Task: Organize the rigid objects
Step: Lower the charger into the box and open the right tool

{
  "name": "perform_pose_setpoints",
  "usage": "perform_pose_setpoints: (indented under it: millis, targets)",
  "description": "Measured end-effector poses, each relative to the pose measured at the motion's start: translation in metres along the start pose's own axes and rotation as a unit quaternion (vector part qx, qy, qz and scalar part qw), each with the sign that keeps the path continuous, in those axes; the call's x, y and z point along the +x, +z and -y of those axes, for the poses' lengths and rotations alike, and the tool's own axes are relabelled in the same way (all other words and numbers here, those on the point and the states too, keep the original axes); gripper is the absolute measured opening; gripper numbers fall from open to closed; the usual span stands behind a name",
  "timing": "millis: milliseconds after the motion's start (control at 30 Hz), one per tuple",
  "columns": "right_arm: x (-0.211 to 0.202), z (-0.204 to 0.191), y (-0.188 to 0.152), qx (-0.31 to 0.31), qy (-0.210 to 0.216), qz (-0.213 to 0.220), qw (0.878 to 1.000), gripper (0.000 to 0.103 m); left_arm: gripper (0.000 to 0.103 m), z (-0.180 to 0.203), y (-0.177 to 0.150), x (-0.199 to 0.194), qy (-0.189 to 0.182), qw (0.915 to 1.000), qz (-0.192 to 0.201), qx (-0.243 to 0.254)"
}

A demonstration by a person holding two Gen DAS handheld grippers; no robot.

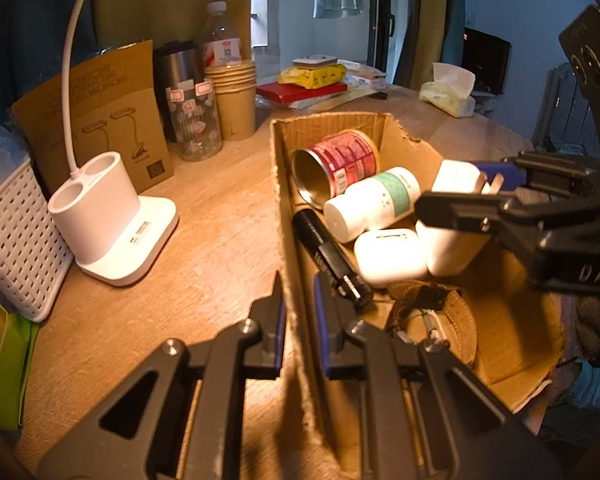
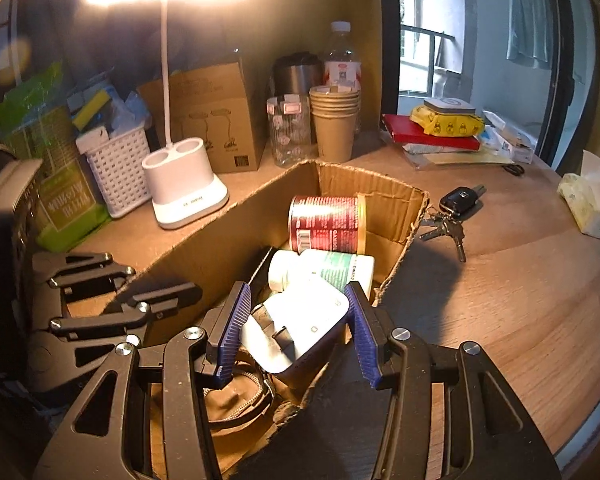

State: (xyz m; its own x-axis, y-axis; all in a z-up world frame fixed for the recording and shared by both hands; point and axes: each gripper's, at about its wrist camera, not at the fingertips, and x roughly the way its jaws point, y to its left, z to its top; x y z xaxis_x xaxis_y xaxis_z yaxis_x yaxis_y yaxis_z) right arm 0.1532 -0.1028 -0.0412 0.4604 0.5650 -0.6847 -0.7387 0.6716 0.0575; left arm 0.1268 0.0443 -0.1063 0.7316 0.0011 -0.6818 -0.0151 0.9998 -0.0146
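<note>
A: Nearest the lens, what is there?

B: The left gripper (image 1: pixel 298 320), clenched on the near side wall of the cardboard box (image 1: pixel 288 208), one pad outside it, one inside.

A: And the other tool?

B: The right gripper (image 2: pixel 296 328) grasps a white plug adapter (image 2: pixel 300 328) between its blue pads, held over the box's near end, prongs facing the camera.

A: What lies inside the box?

B: At the near end, a tan strap or pouch (image 1: pixel 440 320); I cannot tell which. Past it a white earbud case (image 1: pixel 390 256), with a black marker (image 1: pixel 332 258) along the wall that the left gripper grips. Further in, a white pill bottle (image 1: pixel 374 202) on its side, and at the far end a red-labelled tin can (image 1: pixel 336 168), also on its side.

A: Outside the box?

B: A bunch of keys (image 2: pixel 452 216) on the wooden table (image 2: pixel 520 280), just beside the box's far right corner. A white desk lamp base (image 1: pixel 112 224) stands left of the box. Beyond it, stacked paper cups (image 1: pixel 236 96), a glass jar (image 1: pixel 194 120) and a water bottle (image 1: pixel 220 36).
</note>
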Motion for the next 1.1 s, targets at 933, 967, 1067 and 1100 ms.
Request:
perform_pose_setpoints:
  millis: [933, 967, 1067, 1100]
  targets:
    - [-0.008, -0.003, -0.004, -0.013, 0.010, 0.011, 1.000, 0.058, 0.014, 0.001, 0.000, 0.000, 0.000, 1.0000, 0.000, 0.000]
    - [-0.011, -0.002, -0.004, -0.012, 0.010, 0.017, 1.000, 0.058, 0.014, 0.001, 0.000, 0.000, 0.000, 1.0000, 0.000, 0.000]
    - [-0.021, 0.004, 0.000, -0.003, 0.006, 0.040, 0.999, 0.058, 0.014, 0.001, 0.000, 0.000, 0.000, 1.0000, 0.000, 0.000]
    - [-0.024, 0.006, 0.002, 0.001, 0.004, 0.047, 0.999, 0.058, 0.014, 0.001, 0.000, 0.000, 0.000, 1.0000, 0.000, 0.000]
